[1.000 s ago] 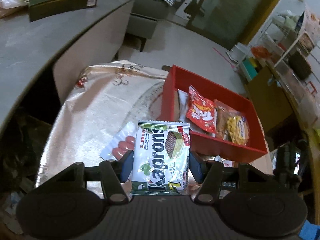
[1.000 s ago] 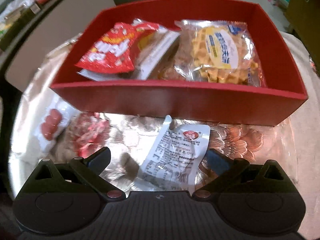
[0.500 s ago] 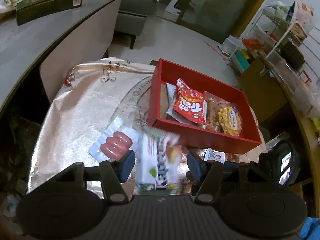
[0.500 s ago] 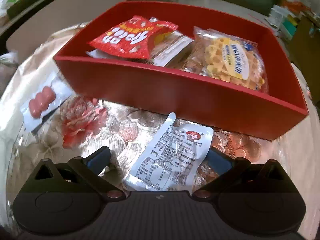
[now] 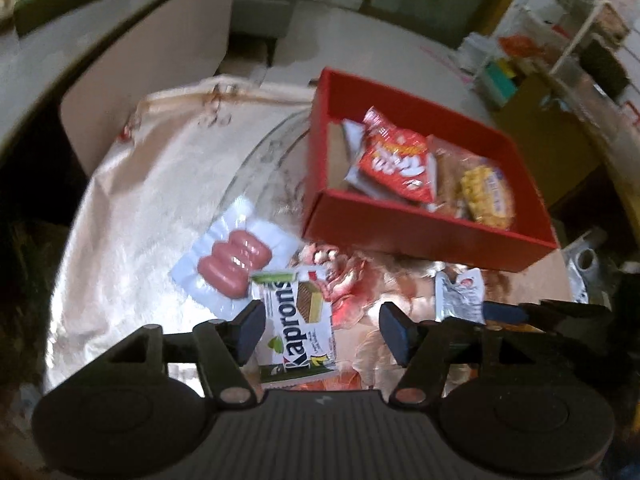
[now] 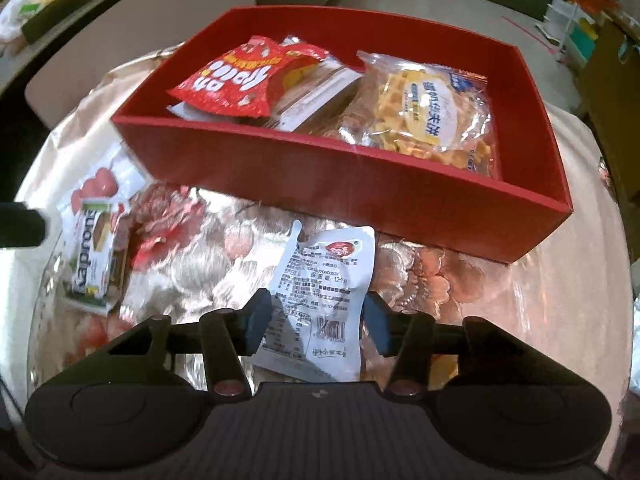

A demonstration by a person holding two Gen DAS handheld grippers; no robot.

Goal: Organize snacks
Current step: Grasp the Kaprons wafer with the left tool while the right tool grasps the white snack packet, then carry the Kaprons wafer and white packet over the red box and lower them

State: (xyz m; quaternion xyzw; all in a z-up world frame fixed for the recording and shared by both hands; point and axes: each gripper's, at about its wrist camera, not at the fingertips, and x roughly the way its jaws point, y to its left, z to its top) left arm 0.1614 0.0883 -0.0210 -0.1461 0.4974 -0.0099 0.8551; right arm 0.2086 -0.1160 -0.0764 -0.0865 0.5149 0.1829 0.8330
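Note:
My left gripper (image 5: pixel 322 330) is open. The white and green Kaprons wafer pack (image 5: pixel 298 322) lies on the shiny cloth under it, close to the left finger; the right wrist view shows it too (image 6: pixel 96 256). A clear pack of pink sausages (image 5: pixel 236 262) lies just beyond. My right gripper (image 6: pixel 316 320) is closed in on a white sachet (image 6: pixel 324 292) with printed text, pads at its sides. The red box (image 6: pixel 344 176) behind holds a red snack bag (image 6: pixel 236 82), a waffle pack (image 6: pixel 424 112) and other packets.
The round table has a silvery flowered cloth (image 5: pixel 140 200). A grey counter (image 5: pixel 80 52) with boxes curves along the left. A cardboard box and wire shelves (image 5: pixel 560 60) stand at the far right. The left gripper's finger shows at the right wrist view's left edge (image 6: pixel 20 224).
My left gripper opened and let the Kaprons pack drop onto the cloth, then drew back. My right gripper closed in from wide open onto the white sachet.

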